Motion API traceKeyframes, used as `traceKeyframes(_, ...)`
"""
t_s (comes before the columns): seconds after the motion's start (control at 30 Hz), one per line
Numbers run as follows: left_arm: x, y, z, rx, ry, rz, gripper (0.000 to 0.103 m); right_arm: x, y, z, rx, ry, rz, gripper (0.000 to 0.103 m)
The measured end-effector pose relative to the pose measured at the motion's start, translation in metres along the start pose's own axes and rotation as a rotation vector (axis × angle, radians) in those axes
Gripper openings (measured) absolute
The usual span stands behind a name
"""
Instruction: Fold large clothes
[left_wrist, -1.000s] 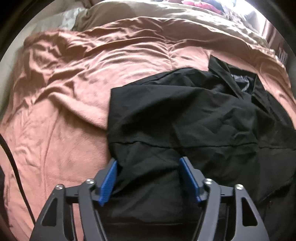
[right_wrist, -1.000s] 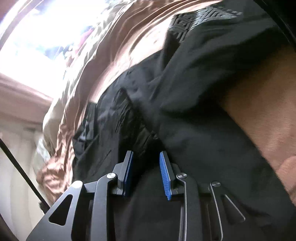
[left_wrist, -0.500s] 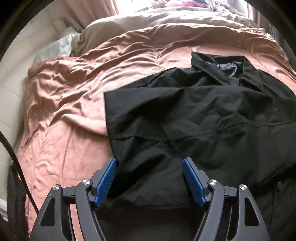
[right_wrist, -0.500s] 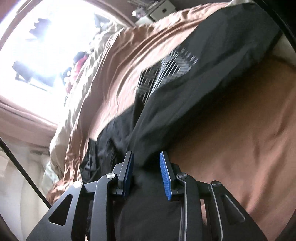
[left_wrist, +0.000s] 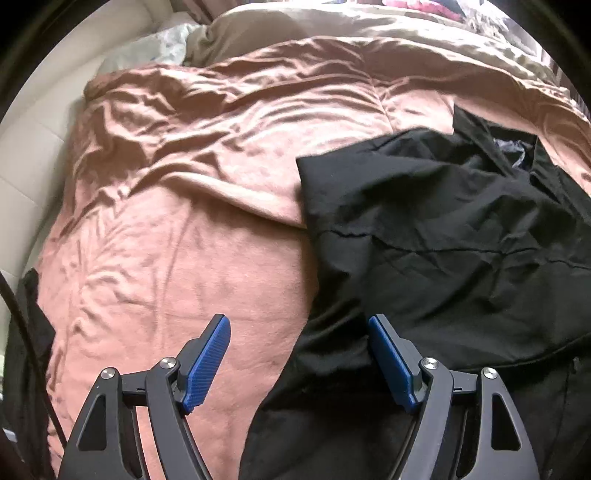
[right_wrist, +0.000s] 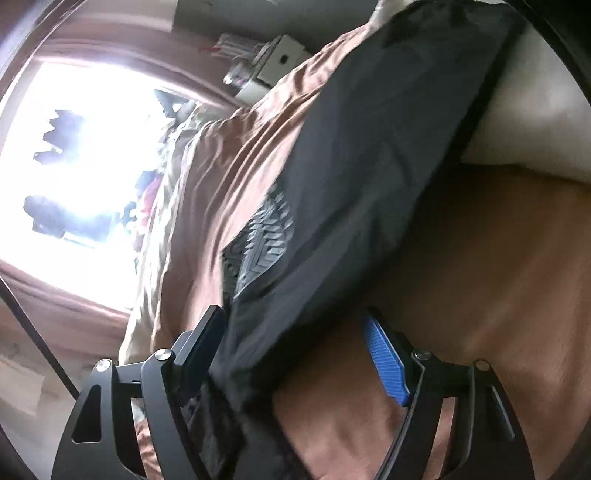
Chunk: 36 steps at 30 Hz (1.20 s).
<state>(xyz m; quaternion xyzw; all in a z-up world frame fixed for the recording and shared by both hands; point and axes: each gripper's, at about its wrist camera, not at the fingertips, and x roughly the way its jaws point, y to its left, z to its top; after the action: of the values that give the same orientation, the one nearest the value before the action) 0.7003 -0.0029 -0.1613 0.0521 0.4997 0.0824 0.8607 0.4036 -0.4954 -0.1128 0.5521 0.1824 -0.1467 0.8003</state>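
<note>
Lying on the bed, pink blanket (left_wrist: 177, 229) wrinkled, fills left and middle of left wrist view; cream headboard panel (left_wrist: 33, 147) at far left, beige duvet (left_wrist: 332, 40) bunched at far edge. Left claw (left_wrist: 299, 354) wide open, blue pads spread, gripping nothing; left pad over bare blanket, right pad (left_wrist: 391, 365) at near hem of black shirt (left_wrist: 443, 240). Shirt lies crumpled on right half of bed, sleeve corner folded over toward the middle, collar (left_wrist: 509, 147) at far right with grey patterned lining showing.

Right wrist view, blurred and tilted: bright window (right_wrist: 81, 155) at left, washed out, white box (right_wrist: 280, 62) on far ledge. Right claw (right_wrist: 291, 350) open, pads well apart, black shirt (right_wrist: 369, 184) running up as a long band between them; cannot tell whether cloth touches left pad. Patterned lining (right_wrist: 262, 243) peeks out on shirt's left edge. Brown-pink blanket (right_wrist: 498, 277) on right, under right pad (right_wrist: 384, 358). Pale surface (right_wrist: 535, 103) at far right.
</note>
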Motion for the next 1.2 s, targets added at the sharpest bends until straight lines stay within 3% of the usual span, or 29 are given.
traceKeyframes(0.17,-0.031,-0.006,0.002,-0.003,-0.048,-0.055,0.078,0.007,-0.009,0.002,-0.014,-0.020,0.012,0.073)
traceKeyframes(0.23,-0.045,-0.009,0.001,0.001,-0.074,-0.077,0.078,0.005,-0.012,0.003,-0.027,-0.048,0.018,0.060)
traceKeyframes(0.3,-0.058,-0.013,-0.003,-0.019,-0.086,-0.119,0.078,0.007,-0.015,0.000,-0.039,-0.045,0.038,0.028)
traceKeyframes(0.4,-0.076,-0.018,-0.013,-0.095,-0.115,-0.201,0.078,0.004,-0.017,-0.005,-0.023,-0.039,0.101,0.012)
traceKeyframes(0.7,-0.116,-0.056,-0.029,-0.098,-0.165,-0.314,0.078,-0.036,0.050,-0.040,-0.223,-0.081,0.224,0.009)
traceKeyframes(0.9,-0.132,-0.063,-0.036,-0.188,-0.160,-0.404,0.078,-0.052,0.090,-0.075,-0.318,-0.042,0.358,0.009)
traceKeyframes(1.2,-0.121,-0.052,-0.061,-0.290,-0.162,-0.411,0.078,-0.045,0.120,-0.130,-0.378,0.072,0.464,0.009)
